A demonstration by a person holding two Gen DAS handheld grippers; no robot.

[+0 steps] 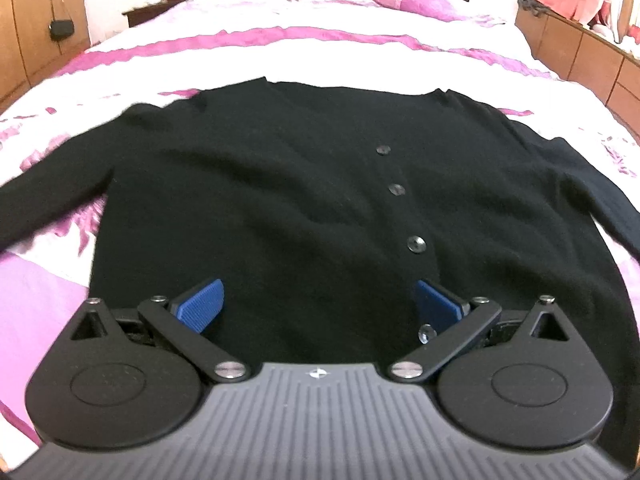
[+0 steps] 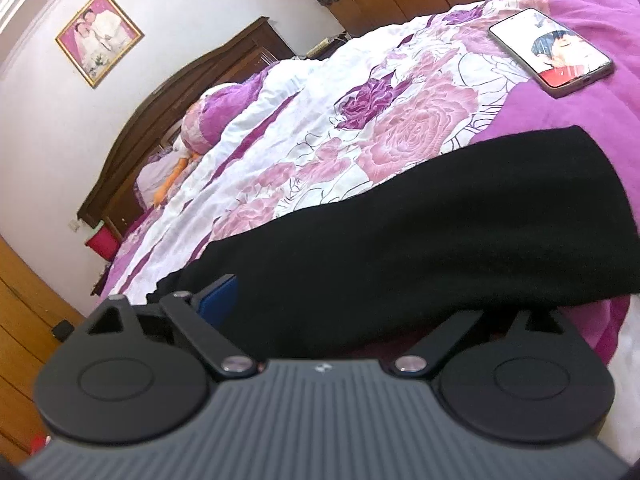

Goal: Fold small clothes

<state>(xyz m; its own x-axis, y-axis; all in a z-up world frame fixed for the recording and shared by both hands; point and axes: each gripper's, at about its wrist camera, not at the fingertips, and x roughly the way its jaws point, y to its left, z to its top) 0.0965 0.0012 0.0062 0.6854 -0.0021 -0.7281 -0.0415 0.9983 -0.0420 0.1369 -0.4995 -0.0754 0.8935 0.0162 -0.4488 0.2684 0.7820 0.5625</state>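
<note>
While the black cardigan point(image 1: 280, 184) is lying spread flat on the bed point(image 1: 320, 60), button side up, the left tongs point(image 1: 320, 306) are hanging over its near hem with both blue pads point(image 1: 202, 302) standing wide apart and nothing pinched between them. A row of dark buttons point(image 1: 416, 245) is running up the garment right of centre, and the lowest one is sitting just beside the right-hand pad. Both sleeves are stretching outward to the sides, lying on the floral pink, purple and white quilt point(image 1: 100, 92).

In the right wrist view, the right tongs point(image 2: 320, 312) are tilting over one black sleeve point(image 2: 460, 220), which is lying across the quilt and running up to its cuff end on the plain purple part. Only the left blue pad point(image 2: 218, 300) is showing; the other is hidden behind the black fabric, which is lying between the spread arms. The arms are standing wide and no pad is seen pressing on the cloth, so the tongs are reading as released.

A smartphone point(image 2: 552, 54) with a lit screen is resting on the quilt, well apart from the sleeve. A dark wooden headboard point(image 2: 180, 120) is standing at the far end of the bed, with a pillow point(image 2: 212, 120) beside it, and a gold-framed picture point(image 2: 100, 38) is hanging on the wall above.
</note>
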